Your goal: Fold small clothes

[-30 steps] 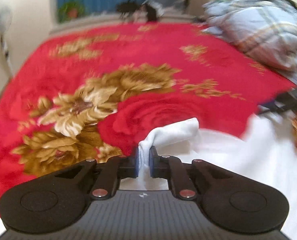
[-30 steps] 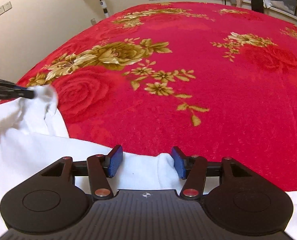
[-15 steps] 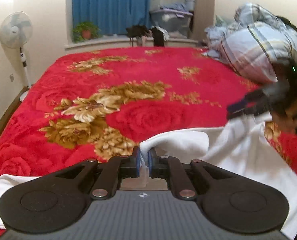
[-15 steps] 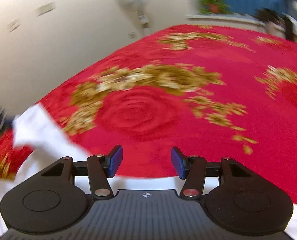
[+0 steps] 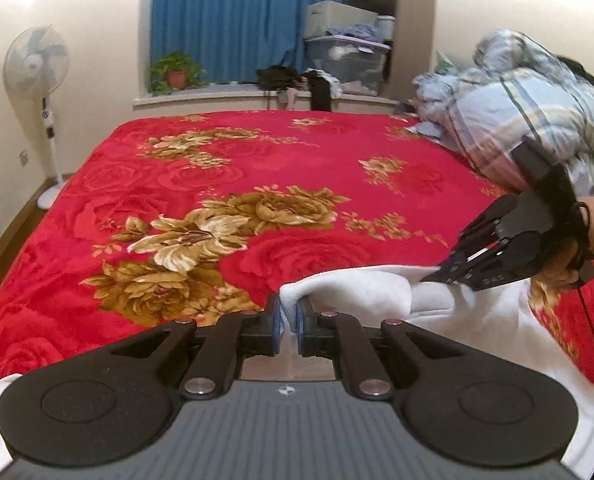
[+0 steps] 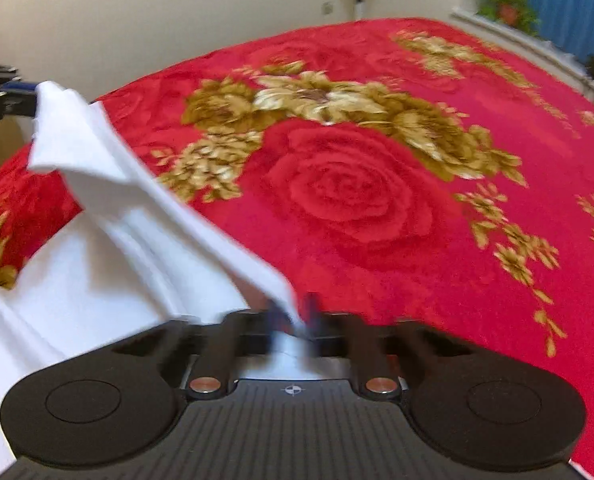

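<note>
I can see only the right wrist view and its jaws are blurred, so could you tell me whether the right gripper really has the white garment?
Observer: Yes. The left wrist view shows the right gripper from the side. Its jaws have just been closing, and its tips pinch the upper edge of the white garment.
Operator: Thank you. Is the left gripper's hold as sure?
Observer: The left gripper is seen close up there: its blue pads are shut with a fold of the cloth between them.
Operator: Is anything else lying on the bed?
Observer: A bundled plaid quilt sits at the far right corner of the bed in that view, apart from the garment.
</note>
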